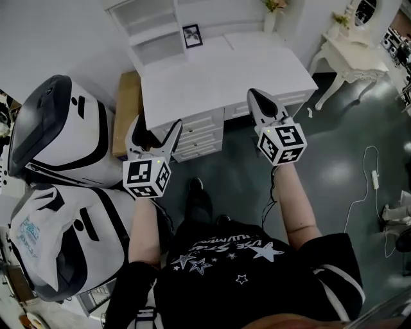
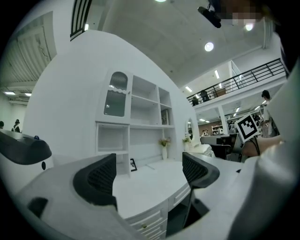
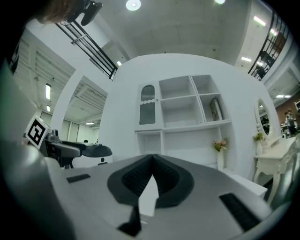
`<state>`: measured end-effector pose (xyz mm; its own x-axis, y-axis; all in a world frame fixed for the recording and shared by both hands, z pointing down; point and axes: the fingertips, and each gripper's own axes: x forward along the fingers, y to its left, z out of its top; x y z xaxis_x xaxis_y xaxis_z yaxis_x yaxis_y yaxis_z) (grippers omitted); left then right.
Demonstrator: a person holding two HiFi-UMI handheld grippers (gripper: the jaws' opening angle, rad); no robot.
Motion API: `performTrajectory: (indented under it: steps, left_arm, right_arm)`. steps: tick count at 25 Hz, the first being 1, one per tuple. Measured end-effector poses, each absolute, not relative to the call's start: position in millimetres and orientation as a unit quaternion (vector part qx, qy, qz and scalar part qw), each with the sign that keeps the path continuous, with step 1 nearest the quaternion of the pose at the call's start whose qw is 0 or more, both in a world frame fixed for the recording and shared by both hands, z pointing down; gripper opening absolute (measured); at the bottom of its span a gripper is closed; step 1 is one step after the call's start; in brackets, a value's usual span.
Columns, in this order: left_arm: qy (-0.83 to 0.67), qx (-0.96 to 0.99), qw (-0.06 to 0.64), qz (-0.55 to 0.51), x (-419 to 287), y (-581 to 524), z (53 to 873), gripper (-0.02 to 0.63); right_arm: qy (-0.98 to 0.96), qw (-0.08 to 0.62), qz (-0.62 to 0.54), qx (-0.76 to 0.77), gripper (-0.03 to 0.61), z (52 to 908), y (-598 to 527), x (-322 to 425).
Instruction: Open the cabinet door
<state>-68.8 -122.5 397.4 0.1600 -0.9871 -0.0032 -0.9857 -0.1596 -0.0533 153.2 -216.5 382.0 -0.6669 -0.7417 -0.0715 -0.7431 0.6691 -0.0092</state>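
A white desk (image 1: pixel 218 71) carries a shelf hutch (image 1: pixel 151 26) at its back. The hutch's cabinet door, tall with an arched glass pane, shows in the left gripper view (image 2: pixel 116 94) and the right gripper view (image 3: pixel 147 105); it is closed. My left gripper (image 1: pixel 155 132) hovers over the desk's front left corner, above the drawers (image 1: pixel 199 132), jaws wide apart and empty (image 2: pixel 147 171). My right gripper (image 1: pixel 255 96) is over the desk's front right edge, its jaws pressed together on nothing (image 3: pixel 151 176). Both are well short of the door.
Two large white-and-black pod machines (image 1: pixel 61 128) (image 1: pixel 58 238) stand at the left, with a brown board (image 1: pixel 128 103) beside the desk. A picture frame (image 1: pixel 192 35) and a flower vase (image 1: pixel 270 19) sit on the desk. A white dressing table (image 1: pixel 350 58) and a floor cable (image 1: pixel 369 177) lie right.
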Motion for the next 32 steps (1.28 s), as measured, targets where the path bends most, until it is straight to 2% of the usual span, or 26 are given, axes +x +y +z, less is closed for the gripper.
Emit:
performTrajectory:
  steps: [12,25,32]
  left_arm:
    - [0.629,-0.773,0.080,0.019,-130.8,-280.1,328.8,0.445]
    - [0.589,-0.786,0.186,0.040,-187.3,-432.2,211.3,0.443]
    - [0.573,-0.779,0.246,0.061,-208.4,-474.4,148.7,0.443]
  right_arm:
    - [0.902,0.050,0.055,-0.426,0.006,324.4,-352.1,108.5]
    - [0.889,0.092,0.130,-0.430,0.006,218.6,-486.9,22.4]
    - [0.876,0.118,0.170,-0.436,0.006,168.6,-526.6,-10.1]
